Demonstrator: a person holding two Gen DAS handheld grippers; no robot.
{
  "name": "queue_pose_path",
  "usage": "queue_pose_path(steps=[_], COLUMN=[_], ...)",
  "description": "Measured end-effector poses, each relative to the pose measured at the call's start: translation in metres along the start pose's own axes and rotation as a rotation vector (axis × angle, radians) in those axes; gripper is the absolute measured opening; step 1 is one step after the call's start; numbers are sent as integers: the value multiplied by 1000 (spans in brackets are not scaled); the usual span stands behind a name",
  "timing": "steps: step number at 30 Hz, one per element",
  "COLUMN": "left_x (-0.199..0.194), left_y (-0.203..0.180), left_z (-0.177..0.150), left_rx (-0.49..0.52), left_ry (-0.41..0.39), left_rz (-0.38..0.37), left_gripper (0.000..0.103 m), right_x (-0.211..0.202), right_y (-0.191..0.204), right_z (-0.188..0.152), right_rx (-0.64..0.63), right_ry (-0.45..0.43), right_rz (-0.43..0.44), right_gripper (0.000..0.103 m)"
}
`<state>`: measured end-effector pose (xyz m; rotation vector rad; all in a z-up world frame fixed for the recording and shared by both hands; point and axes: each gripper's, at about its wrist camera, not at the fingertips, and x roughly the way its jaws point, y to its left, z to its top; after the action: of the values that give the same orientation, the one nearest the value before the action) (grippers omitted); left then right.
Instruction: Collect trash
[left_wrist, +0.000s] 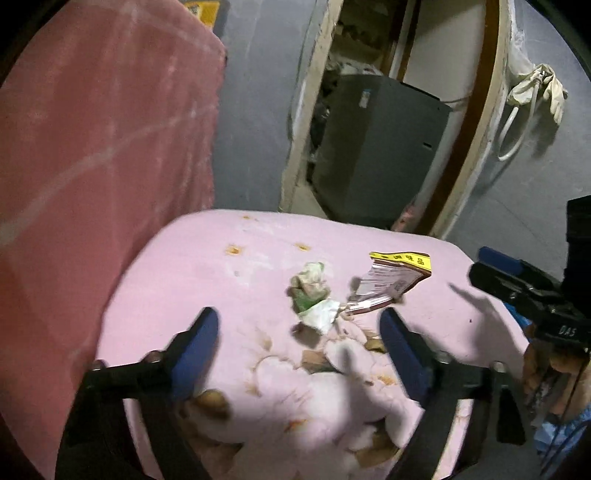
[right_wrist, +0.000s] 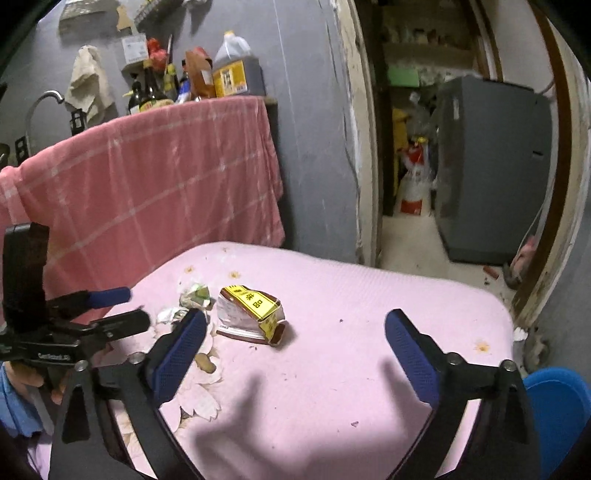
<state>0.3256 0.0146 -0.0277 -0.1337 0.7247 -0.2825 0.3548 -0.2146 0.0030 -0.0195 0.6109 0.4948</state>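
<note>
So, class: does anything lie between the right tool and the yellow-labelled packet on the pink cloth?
Nothing visible does. The right tool hangs open above the pink cloth, and only bare cloth lies between it and the yellow-labelled packet. The crumpled wrappers sit left of the packet, off that path.

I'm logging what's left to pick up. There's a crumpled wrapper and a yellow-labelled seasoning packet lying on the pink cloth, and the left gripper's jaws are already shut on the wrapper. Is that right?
Not quite. The left gripper has its jaws open, with nothing between the pads; the left wrist view shows this. The crumpled wrapper and the yellow-labelled seasoning packet do lie on the pink cloth, ungrasped.
</note>
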Motion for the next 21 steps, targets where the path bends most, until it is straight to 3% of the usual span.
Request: queue_pose_path(steps=[3,5,7,14,16,21], left_x=[13,22,26,28,26,22], left_y=[-3,-3,0,21,27,33], left_z=[4,6,8,14,15,17], left_rx=[0,-4,-20,-132,-160,-198], left_ry=[43,80,104,123,120,107], left_rz=[-33,-55,-71,-114,-125,-132], left_gripper=[60,43,33,15,11,4], right_x=[11,21,31,58,60,63], right_y=[1,2,3,9,12,17], right_z=[3,5,8,9,9,8], right_rx=[4,9,15,18,7,-15], right_ry=[37,65,86,157,163,172], right_rz=[24,47,71,118,121,128], right_gripper=[84,81,74,67,61,27])
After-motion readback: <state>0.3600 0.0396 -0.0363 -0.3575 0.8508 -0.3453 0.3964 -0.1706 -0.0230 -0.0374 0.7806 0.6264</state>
